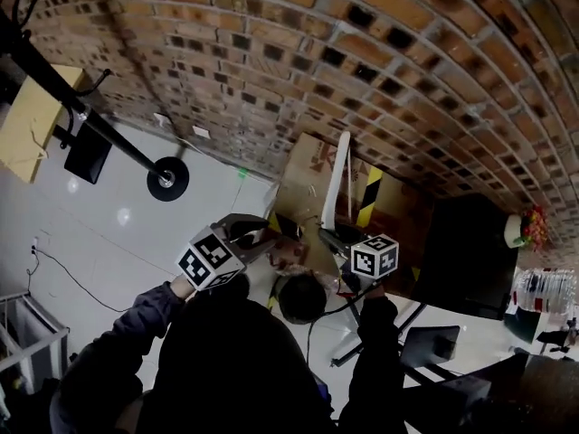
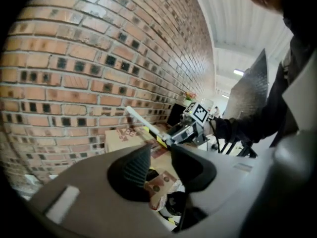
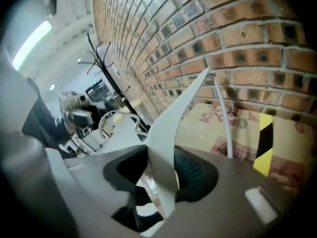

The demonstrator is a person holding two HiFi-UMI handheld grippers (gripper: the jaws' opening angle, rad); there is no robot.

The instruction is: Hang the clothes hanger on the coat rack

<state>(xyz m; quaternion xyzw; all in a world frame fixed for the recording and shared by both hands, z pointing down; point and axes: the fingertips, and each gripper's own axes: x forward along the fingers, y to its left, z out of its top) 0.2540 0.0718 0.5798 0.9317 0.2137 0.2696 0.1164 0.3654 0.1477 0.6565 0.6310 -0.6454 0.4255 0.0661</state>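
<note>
A white clothes hanger (image 1: 338, 179) stands up from my right gripper (image 1: 336, 240), which is shut on one of its arms. In the right gripper view the hanger's arm (image 3: 173, 118) fills the gap in the right gripper (image 3: 163, 170), and its metal hook (image 3: 115, 117) curves out to the left. The black coat rack (image 1: 99, 125) leans across the upper left, its round base (image 1: 168, 177) on the white floor. In the right gripper view the coat rack (image 3: 110, 73) stands by the brick wall. My left gripper (image 1: 258, 235) is open and empty, left of the hanger. From the left gripper (image 2: 158, 157) the hanger (image 2: 141, 121) shows ahead.
A brick wall (image 1: 380, 70) runs behind everything. Cardboard boxes (image 1: 308, 174) and a yellow-and-black striped piece (image 1: 369, 193) lie at its foot. A black cabinet (image 1: 466, 251) stands at the right, and a white table (image 1: 470, 342) is near my right arm. A wooden board (image 1: 32, 120) hangs at the far left.
</note>
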